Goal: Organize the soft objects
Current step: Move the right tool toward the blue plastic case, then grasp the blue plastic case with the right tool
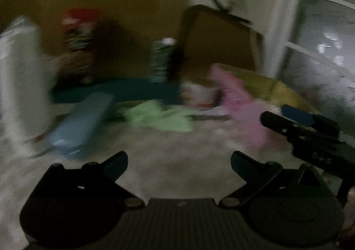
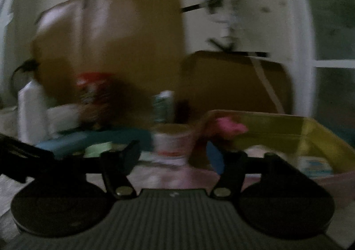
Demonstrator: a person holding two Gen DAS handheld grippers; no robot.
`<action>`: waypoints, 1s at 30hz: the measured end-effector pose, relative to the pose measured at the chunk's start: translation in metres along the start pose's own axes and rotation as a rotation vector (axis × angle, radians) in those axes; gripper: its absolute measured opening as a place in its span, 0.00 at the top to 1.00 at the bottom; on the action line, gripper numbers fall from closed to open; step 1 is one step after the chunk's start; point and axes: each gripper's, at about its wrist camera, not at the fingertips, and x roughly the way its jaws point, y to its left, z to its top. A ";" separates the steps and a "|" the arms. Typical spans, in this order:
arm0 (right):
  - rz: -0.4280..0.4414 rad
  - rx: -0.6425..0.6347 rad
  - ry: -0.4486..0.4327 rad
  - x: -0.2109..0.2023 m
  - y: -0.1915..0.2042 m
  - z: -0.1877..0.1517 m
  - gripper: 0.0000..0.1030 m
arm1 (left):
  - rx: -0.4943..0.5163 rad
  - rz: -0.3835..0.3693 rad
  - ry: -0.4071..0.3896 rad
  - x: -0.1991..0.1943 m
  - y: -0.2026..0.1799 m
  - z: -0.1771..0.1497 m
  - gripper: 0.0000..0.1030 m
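Blurred throughout. Pink cloth [image 1: 239, 103], limp and crumpled, draped at 2 o'clock over yellow bin [image 1: 261, 85] edge; green cloth [image 1: 159, 117] bunched at 12 on tabletop [image 1: 177, 161]. Left tool [image 1: 179, 162] wide open, empty. Right tool [image 2: 175, 156] parted, seemingly gripping nothing.

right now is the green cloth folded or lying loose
Lying loose. The green cloth sits crumpled and spread unevenly on the floor, with no neat edges, though the picture is blurred.
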 end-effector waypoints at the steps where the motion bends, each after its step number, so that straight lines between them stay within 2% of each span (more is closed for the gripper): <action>1: 0.028 -0.014 0.014 0.004 0.010 -0.001 0.36 | -0.005 0.028 -0.001 -0.003 0.009 -0.003 0.01; 3: 0.081 -0.029 0.046 0.011 0.026 -0.002 0.41 | -0.016 0.075 -0.005 -0.009 0.026 -0.009 0.01; 9: 0.224 -0.003 0.150 0.036 0.066 0.005 0.41 | -0.063 0.171 -0.050 -0.031 0.070 -0.021 0.01; 12: 0.279 0.009 0.175 0.051 0.086 0.016 0.40 | -0.121 0.201 -0.082 -0.042 0.093 -0.026 0.01; 14: 0.301 0.008 0.184 0.059 0.103 0.020 0.29 | -0.182 0.188 -0.106 -0.049 0.108 -0.028 0.01; 15: 0.306 0.009 0.191 0.065 0.112 0.023 0.27 | -0.210 0.172 -0.116 -0.052 0.115 -0.031 0.01; 17: 0.315 0.017 0.207 0.079 0.126 0.027 0.27 | -0.260 0.127 -0.143 -0.056 0.124 -0.033 0.01; 20: 0.310 0.063 0.257 0.107 0.143 0.035 0.27 | -0.275 0.086 -0.181 -0.059 0.128 -0.034 0.01; 26: 0.247 0.184 0.397 0.156 0.158 0.039 0.26 | -0.280 0.038 -0.224 -0.067 0.129 -0.039 0.01; 30: 0.211 0.221 0.448 0.170 0.168 0.032 0.24 | -0.300 0.009 -0.231 -0.069 0.133 -0.041 0.01</action>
